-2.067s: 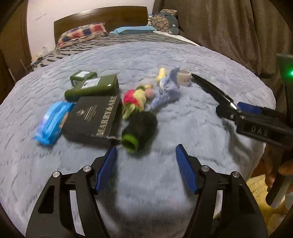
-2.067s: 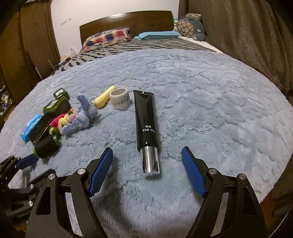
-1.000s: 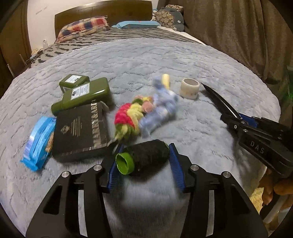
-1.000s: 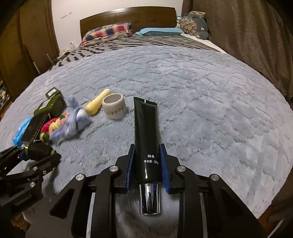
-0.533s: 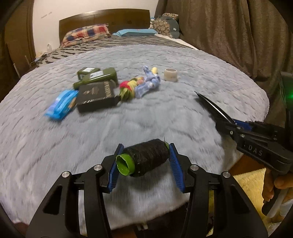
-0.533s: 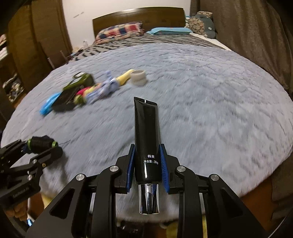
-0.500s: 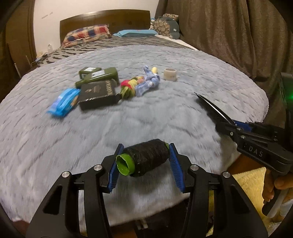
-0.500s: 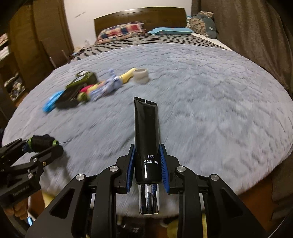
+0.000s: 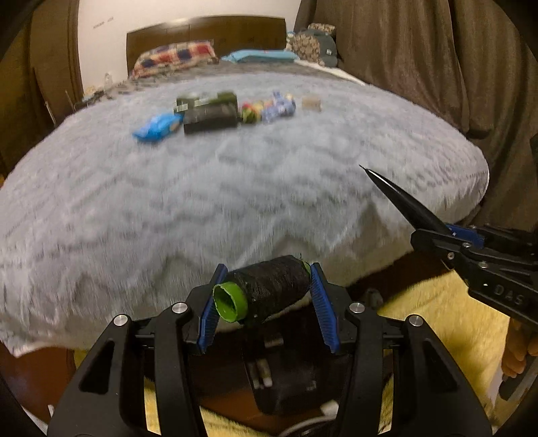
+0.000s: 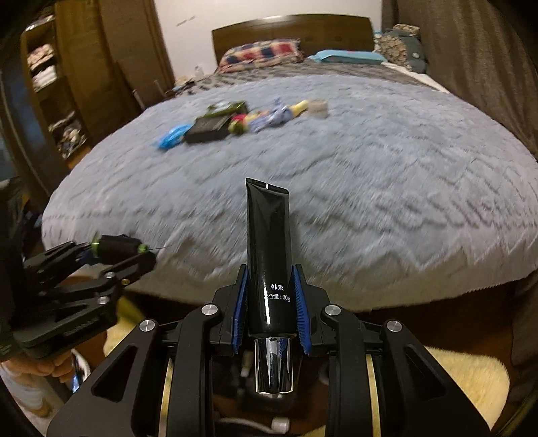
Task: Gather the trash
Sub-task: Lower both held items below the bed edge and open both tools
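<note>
Nearest in the left wrist view, the left claw (image 9: 265, 301) is clamped on a spool of black thread (image 9: 269, 289), its blue pads (image 9: 211, 309) pressing both ends. The spool lies sideways between them, its green rim facing the camera, held over the near edge of the bed above a dark bin (image 9: 285, 376) that stands on a yellow rug (image 9: 454, 329).

In the right wrist view, the right claw (image 10: 269, 311) is clamped on a black tube (image 10: 269, 255) just above its silver cap (image 10: 273, 364). The tube's flat sealed end points away toward the bed. A hand (image 10: 50, 364) grips the left tool's handle at the lower left.

Beyond both claws spreads a bed covered by a grey fluffy blanket (image 10: 386, 174). Well apart from the claws, a blurred row of things lies on it: a blue packet (image 10: 173, 136), a black box (image 10: 210, 129), a dark green container (image 10: 228, 108), a bundle of coloured cloth (image 10: 262, 119), a yellow piece (image 10: 299, 107) and a small pale cup (image 10: 317, 108).

Farthest back are pillows (image 10: 262, 50) and a wooden headboard (image 10: 292, 28).
</note>
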The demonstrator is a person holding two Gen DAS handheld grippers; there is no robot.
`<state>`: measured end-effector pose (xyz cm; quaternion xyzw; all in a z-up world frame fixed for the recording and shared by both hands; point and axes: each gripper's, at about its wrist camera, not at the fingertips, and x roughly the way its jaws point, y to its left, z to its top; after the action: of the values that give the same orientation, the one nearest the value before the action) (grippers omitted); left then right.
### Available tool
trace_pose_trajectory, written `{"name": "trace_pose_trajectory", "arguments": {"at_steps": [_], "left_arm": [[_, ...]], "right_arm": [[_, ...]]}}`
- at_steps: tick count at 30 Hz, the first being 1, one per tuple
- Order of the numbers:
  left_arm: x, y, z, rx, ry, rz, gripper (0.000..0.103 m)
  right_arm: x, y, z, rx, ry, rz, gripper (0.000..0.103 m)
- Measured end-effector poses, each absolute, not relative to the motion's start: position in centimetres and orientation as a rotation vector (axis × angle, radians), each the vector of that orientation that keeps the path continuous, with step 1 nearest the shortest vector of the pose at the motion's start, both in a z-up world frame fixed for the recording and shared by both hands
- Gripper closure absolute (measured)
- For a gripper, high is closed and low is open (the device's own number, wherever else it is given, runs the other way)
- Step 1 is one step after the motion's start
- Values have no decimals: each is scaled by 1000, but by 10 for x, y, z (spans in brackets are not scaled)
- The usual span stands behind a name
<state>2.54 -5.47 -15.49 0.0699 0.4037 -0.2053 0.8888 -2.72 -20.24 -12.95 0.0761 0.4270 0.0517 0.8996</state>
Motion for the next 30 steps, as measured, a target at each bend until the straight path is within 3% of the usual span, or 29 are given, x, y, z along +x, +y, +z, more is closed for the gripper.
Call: {"name": "trace_pose_trajectory", "arguments": {"at_steps": [16, 30], "left_arm": [[9, -46, -262, 154, 1107, -409, 56], [16, -48, -330, 137, 1327, -424, 56]], "right_arm": [[-31, -169, -253, 187, 1233, 139, 76], [-16, -168, -296, 241, 1323, 122, 76]]}}
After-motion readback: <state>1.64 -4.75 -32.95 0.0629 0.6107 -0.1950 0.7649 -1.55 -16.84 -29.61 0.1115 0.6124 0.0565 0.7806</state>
